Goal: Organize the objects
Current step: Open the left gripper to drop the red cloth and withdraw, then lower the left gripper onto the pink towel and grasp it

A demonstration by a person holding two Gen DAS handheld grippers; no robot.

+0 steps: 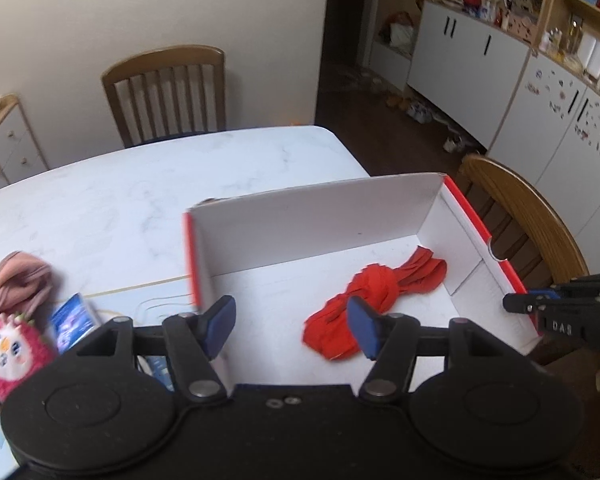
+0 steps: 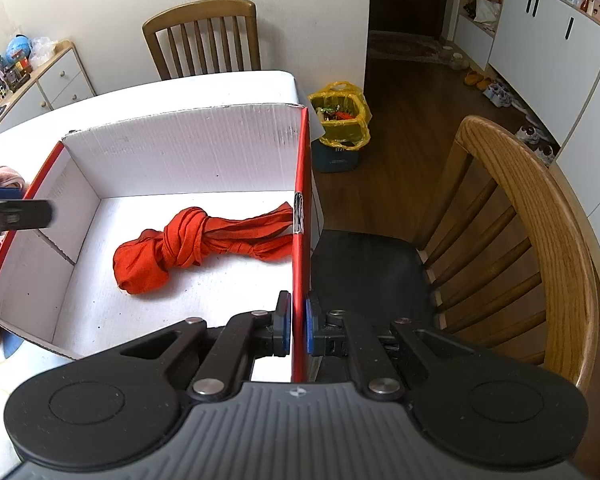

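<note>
Now left tongs (image 1: 290,330) open, right tongs (image 2: 298,328) clamp box wall (image 2: 300,240).

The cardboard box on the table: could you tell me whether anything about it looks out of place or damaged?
Nothing looks damaged. The box sits upright with one knotted red cloth lying inside. The only oddity is that the right gripper is clamped on the box's red-edged side wall, while the left gripper hovers open above it.

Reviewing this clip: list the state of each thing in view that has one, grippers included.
Box: open-topped, upright on the table.
Red cloth: knotted, lying inside the box.
Left gripper: open, empty.
Right gripper: shut on the box's red-edged side wall.
Pink plush toy: on the table, outside the box.
</note>
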